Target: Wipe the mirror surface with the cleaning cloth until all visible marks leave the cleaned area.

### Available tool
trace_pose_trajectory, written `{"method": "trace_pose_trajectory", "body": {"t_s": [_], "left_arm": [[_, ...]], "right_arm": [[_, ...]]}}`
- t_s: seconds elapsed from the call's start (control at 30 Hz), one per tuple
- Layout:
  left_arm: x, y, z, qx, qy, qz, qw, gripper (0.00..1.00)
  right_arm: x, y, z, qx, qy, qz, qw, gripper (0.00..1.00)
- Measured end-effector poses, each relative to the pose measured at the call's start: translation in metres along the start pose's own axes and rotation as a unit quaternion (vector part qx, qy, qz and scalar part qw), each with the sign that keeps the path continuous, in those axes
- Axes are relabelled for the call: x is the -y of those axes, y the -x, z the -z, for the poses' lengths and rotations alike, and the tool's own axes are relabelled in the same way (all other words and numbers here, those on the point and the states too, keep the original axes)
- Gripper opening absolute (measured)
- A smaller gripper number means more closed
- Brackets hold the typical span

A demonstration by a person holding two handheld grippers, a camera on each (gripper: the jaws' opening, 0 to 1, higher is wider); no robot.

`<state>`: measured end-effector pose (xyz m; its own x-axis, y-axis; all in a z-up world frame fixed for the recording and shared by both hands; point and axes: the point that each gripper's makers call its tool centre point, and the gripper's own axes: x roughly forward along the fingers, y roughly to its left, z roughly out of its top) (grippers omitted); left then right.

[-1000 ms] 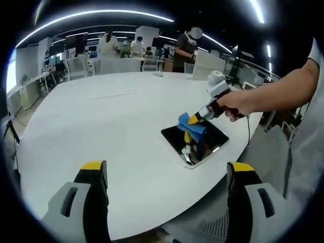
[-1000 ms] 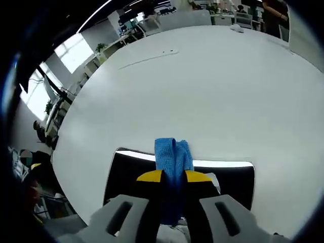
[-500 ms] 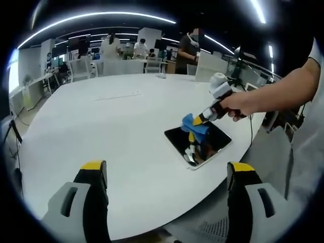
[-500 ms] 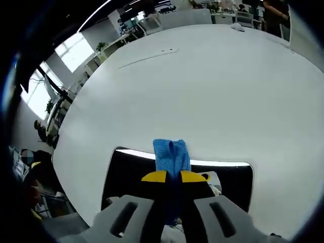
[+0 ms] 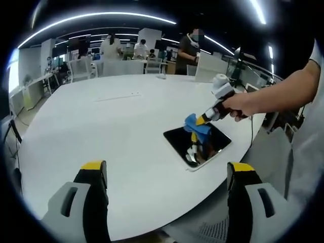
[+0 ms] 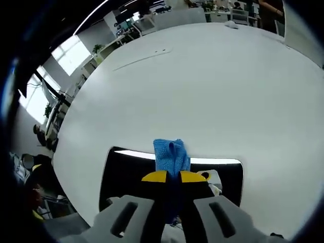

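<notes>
Left gripper is hanging low over the table edge, jaws spread wide, gripping nothing. Mirror is lying flat near the table's right edge – dark glass up. Right gripper is clamping the blue cloth – a hand is pressing it onto the mirror. Right gripper view: cloth pinched between yellow tips, over the mirror.

L gripper jaws wide apart at bottom of view, holding nothing, over near edge of white table. Mirror lies flat near table's right edge. R gripper, in person's hand, pinches blue cloth down on mirror. People and chairs in bkgd.
</notes>
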<state>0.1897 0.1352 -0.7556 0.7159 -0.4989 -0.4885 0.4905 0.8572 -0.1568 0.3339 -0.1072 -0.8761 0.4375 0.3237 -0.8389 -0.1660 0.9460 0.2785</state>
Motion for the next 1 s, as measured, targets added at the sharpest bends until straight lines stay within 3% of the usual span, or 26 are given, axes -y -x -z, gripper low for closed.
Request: {"method": "trace_pose_trajectory", "body": {"t_s": [0.43, 1.0], "left_arm": [[0.007, -0.003, -0.005, 0.001, -0.003, 0.004, 1.0, 0.99], [0.008, -0.004, -0.001, 0.001, -0.002, 0.006, 1.0, 0.99]], "right_arm": [[0.018, 0.008, 0.0, 0.001, -0.015, 0.01, 0.9998, 0.01], [0.01, 0.01, 0.013, -0.006, -0.023, -0.006, 0.9997, 0.01]]}}
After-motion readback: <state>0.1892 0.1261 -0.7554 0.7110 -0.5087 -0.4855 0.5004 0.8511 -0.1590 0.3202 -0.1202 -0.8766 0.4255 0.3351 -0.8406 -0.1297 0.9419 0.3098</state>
